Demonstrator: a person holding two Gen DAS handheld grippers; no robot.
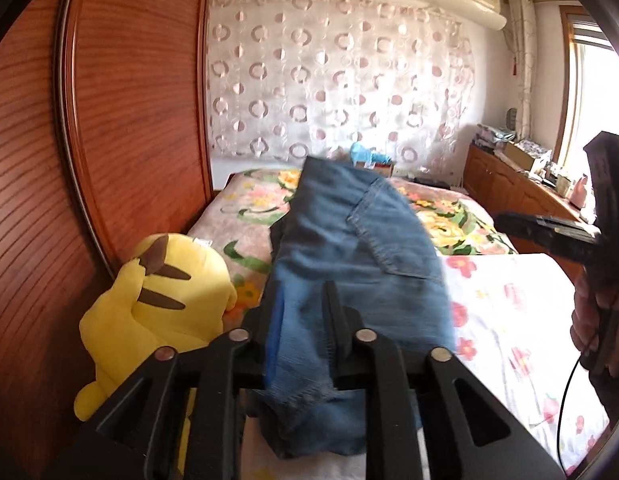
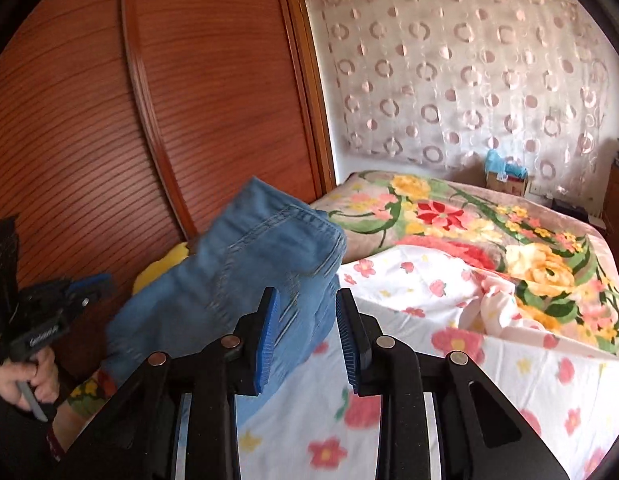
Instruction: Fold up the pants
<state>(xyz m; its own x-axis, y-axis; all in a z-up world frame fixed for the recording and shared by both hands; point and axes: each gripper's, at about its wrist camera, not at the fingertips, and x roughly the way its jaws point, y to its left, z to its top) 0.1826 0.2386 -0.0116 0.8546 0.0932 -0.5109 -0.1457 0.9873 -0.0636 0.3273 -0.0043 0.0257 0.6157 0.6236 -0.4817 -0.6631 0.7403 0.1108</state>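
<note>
The pants are blue jeans, lifted above the bed and stretching away from me in the left wrist view, back pocket up. My left gripper is shut on the jeans' hem end, denim bunched between its fingers. In the right wrist view the jeans hang to the left of my right gripper, whose blue pads stand apart with nothing between them; the denim edge lies just beyond the left pad. The right gripper also shows at the right edge of the left wrist view.
A yellow plush toy lies at the bed's left side against a red-brown wooden wardrobe. The bed carries a white flowered sheet and a floral blanket. A wooden cabinet stands at the right, a curtain behind.
</note>
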